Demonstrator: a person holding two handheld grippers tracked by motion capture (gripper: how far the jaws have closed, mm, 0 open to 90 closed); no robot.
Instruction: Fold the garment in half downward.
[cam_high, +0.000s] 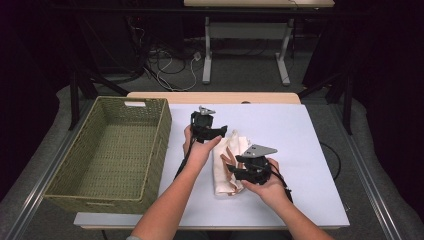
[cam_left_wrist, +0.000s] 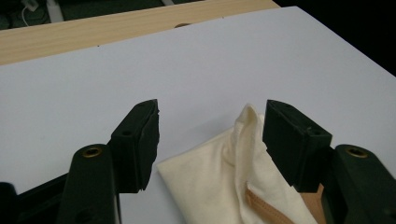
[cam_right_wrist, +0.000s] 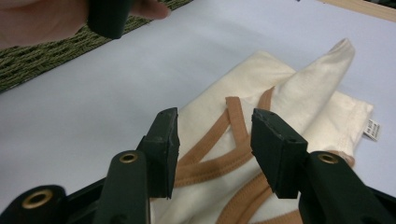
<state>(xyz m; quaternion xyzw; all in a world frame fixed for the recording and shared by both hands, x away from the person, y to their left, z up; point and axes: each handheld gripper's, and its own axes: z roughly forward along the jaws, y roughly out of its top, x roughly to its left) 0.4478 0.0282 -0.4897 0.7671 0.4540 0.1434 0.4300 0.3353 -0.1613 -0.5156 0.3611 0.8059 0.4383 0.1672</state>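
So the cream garment (cam_high: 229, 165) with the tan trim is lying bunched up in the middle of the white surface (cam_high: 300, 150), well to the right of the wicker basket (cam_high: 112, 150), which sits around 9 o'clock from it. Its long axis runs roughly 12 to 6 in the high view, far end poking up into a little peak.

The left gripper (cam_high: 216, 131) is at about 11 o'clock from the cloth, right by that far peak. In the left gripper view its jaws are parted fairly wide with nothing clamped: the peak of the cloth (cam_left_wrist: 243, 154) sits between them, closer to the right-hand jaw, but the pads aren't pressing on it as far as I can tell.

The right gripper (cam_high: 239, 167) hangs over the near half of the garment, around 4 o'clock from its middle. Jaws are partway open, hovering just above the tan straps (cam_right_wrist: 233, 135), not gripping anything.

My guess is the next move hinges on this: each gripper is already lined up with its own end of the long axis, left on the far end, right on the near end, so both are about equally close for a grab.
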